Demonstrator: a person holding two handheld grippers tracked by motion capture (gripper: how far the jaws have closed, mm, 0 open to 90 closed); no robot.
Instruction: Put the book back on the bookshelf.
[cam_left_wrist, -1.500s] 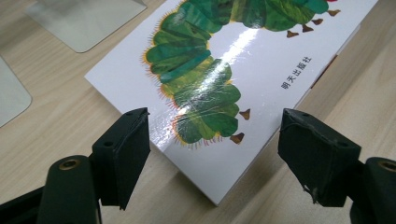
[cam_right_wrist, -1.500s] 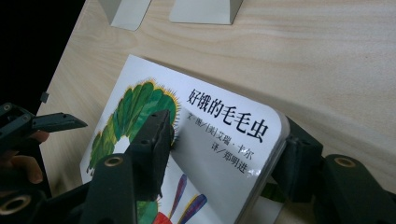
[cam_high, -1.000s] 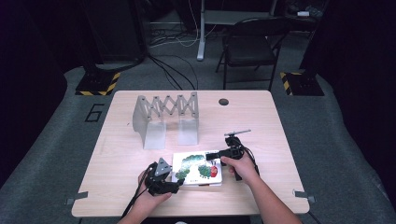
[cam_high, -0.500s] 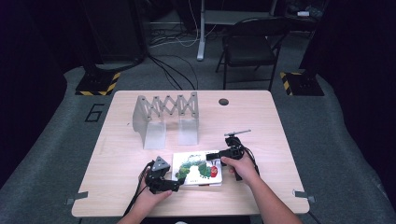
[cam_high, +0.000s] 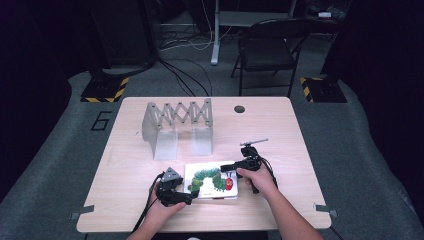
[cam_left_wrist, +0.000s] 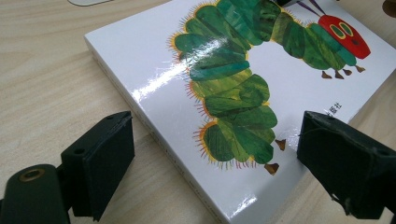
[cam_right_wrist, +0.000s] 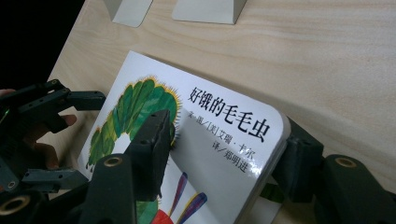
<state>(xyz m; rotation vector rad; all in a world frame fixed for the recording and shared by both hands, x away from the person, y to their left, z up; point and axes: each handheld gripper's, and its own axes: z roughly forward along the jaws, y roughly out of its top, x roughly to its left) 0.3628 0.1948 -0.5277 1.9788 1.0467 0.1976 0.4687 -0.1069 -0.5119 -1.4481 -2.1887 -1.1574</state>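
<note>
Right gripper view shows the most progress: the right gripper (cam_right_wrist: 224, 163) has its jaws clamped on one corner of the picture book (cam_right_wrist: 219, 140), one jaw on the glossy cover by the caterpillar drawing and the other tucked under the rounded corner, so that corner sits raised off the desk (cam_right_wrist: 327, 60). The grasp on that side looks made.

Left gripper view tells a different story. The left gripper (cam_left_wrist: 219, 168) has its jaws spread wide, one on either side of the near corner of the book, with neither pad touching the cover or the edge. This grip is not yet taken.

From the high view, the book (cam_high: 212, 180) lies near the front edge of the desk (cam_high: 280, 130), roughly at its middle, with the left gripper (cam_high: 175, 195) at its left end and the right gripper (cam_high: 235, 166) at its right end. The folding grey rack (cam_high: 177, 125) stands toward the back-left part of the desk, empty and well apart from the book.

As a judgement: if the book is meant for the rack, the work is at an early stage. One hold is secured; the second hold, the lift, the carry across the desk and the placing upright all remain.
</note>
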